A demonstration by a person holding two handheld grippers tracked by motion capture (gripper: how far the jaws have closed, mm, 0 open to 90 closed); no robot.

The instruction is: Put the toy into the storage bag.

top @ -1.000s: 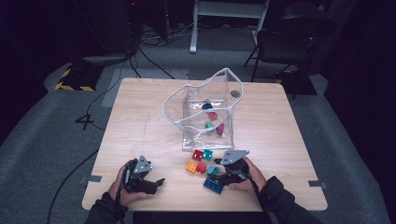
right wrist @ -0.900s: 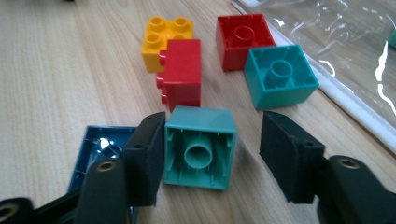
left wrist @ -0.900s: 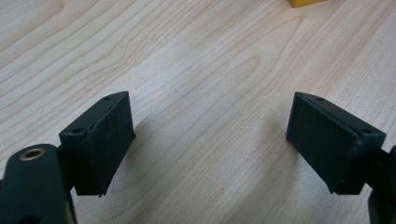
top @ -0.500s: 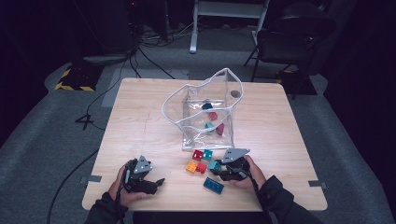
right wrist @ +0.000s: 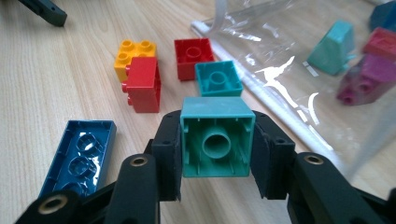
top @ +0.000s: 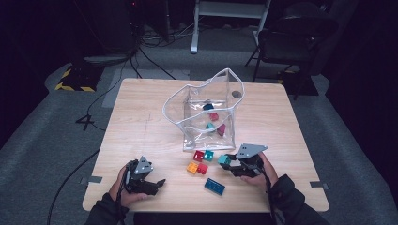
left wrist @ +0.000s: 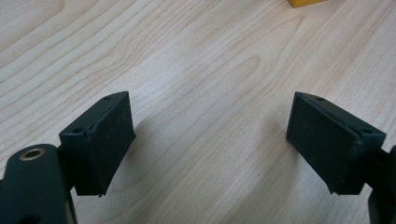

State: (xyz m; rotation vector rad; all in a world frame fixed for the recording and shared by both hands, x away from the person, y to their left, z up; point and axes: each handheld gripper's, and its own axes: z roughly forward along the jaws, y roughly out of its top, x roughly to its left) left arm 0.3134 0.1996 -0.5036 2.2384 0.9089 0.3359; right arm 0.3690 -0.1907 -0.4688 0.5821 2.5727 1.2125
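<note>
Grip looks square: my right fingers [right wrist: 168, 149] have just closed on the teal block [right wrist: 217, 142], near the bag [right wrist: 280, 42]. I should lift it level over the rim. My left fingers [left wrist: 109, 135] stay-free, apart and empty, on the bench [left wrist: 210, 70].

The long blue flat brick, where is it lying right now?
In the high view the long blue flat brick lies on the table near the front edge, between the two hands, just in front of the yellow brick and the red brick.
</note>
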